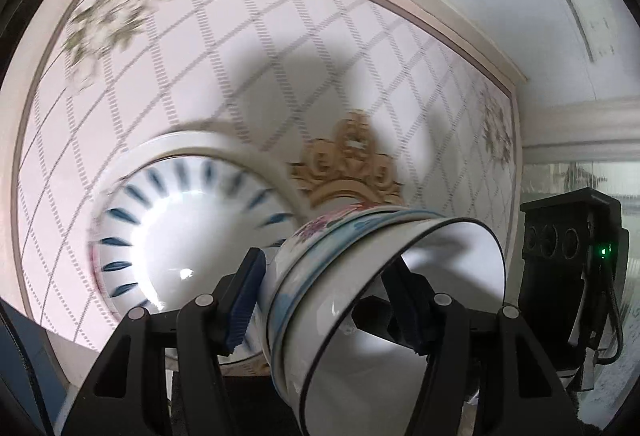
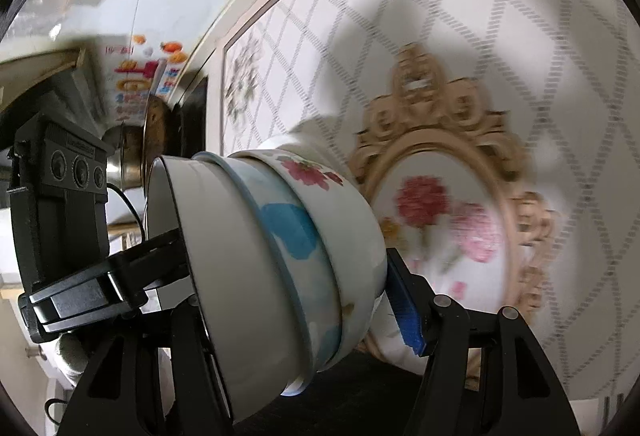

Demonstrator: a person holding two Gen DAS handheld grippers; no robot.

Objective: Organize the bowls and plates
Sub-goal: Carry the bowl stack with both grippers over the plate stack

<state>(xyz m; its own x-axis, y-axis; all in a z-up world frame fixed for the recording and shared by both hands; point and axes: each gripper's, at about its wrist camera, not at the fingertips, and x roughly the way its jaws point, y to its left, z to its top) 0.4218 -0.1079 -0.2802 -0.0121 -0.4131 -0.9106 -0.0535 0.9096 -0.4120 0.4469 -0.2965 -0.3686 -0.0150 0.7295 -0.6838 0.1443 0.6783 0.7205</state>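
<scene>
A stack of nested bowls lies on its side, held between both grippers. In the left wrist view my left gripper (image 1: 328, 300) is shut on the bowl stack (image 1: 360, 300), one finger outside, one inside the black-rimmed white bowl. In the right wrist view my right gripper (image 2: 296, 300) is shut on the same bowl stack (image 2: 280, 256), which shows blue and red flower patterns. A white plate with blue dashes (image 1: 176, 232) stands behind on the left. An oval flowered plate with a gold ornate rim (image 2: 452, 236) stands behind on the right.
A pale cabinet back panel with a grey lattice pattern (image 1: 280, 48) fills the background. The other gripper's black camera body shows at the right edge (image 1: 572, 248) and at the left edge (image 2: 60, 188). A brass-coloured pot (image 2: 136, 152) sits far left.
</scene>
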